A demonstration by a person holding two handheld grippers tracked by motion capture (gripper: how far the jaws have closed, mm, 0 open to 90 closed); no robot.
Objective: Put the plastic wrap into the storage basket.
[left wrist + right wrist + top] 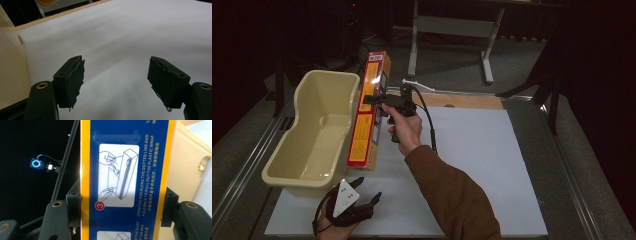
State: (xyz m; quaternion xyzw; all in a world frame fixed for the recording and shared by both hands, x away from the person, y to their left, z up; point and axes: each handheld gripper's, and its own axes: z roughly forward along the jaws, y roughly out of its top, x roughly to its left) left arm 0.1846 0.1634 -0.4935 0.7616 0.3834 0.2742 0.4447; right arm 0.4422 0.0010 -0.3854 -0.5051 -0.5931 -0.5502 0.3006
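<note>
Currently right gripper [379, 100] clamps box [368, 112] beside tub [309, 145], probably for loading; left gripper [354, 197], 7 o'clock, jaws wide, idle.

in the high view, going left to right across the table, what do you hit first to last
cream tub → long yellow and red box held upright-ish beside it → right gripper, its fingers clamped on the box → bare white mat

A white sheet [472, 165] covers the tabletop [472, 101], whose wooden far edge stays bare. A cream plastic tub [314, 135] stands on the sheet's left side.
</note>
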